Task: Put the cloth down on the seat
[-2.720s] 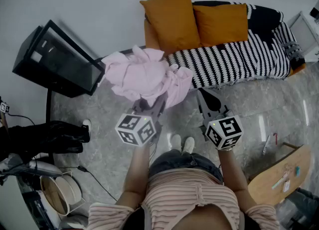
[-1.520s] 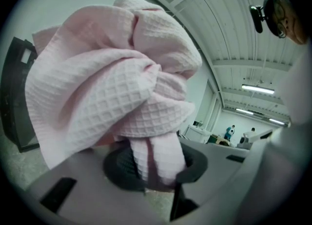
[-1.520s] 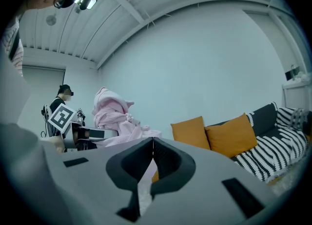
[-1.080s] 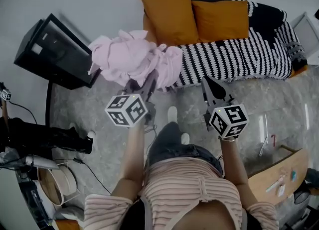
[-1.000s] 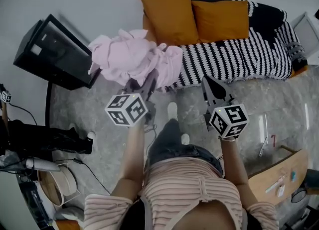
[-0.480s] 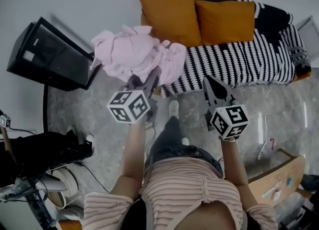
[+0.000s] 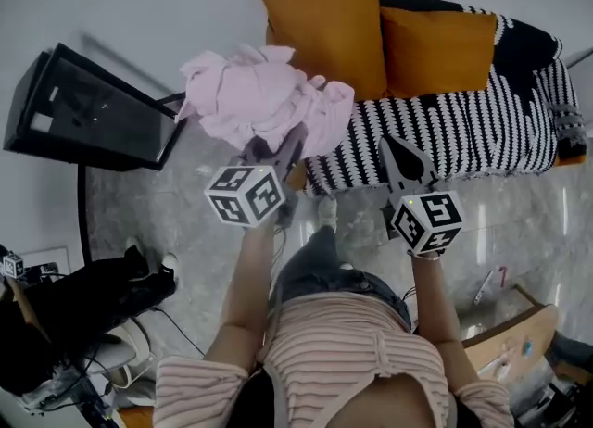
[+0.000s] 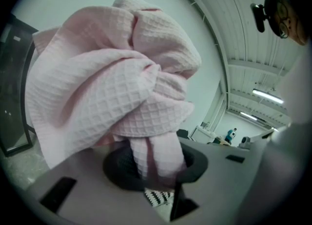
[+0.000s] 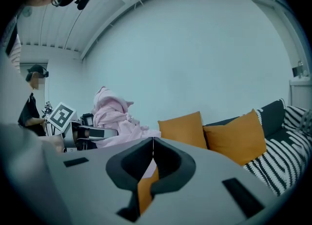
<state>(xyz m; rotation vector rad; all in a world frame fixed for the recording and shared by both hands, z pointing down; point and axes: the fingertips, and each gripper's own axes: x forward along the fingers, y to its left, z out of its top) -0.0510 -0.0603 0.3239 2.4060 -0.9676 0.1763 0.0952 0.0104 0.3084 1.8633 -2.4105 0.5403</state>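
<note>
While the left gripper (image 8: 156, 164) had its fingers clamped on a fold of the one pink cloth (image 7: 262, 102), held up off the seat (image 7: 445, 130) near its left end, the right gripper (image 7: 397, 150) had its fingers closed together, empty. Two orange cushions (image 7: 326, 28) leaned behind. The bunched cloth hid the left fingertips from the head view.

wall (image 7: 111, 0): white | floor (image 7: 185, 241): grey stone | cushions (image 7: 324, 28): orange

The pink cloth (image 8: 107, 78) is soft waffle-weave fabric, the striped throw (image 7: 445, 130) looks knitted, the floor (image 7: 519, 222) glossy stone
</note>
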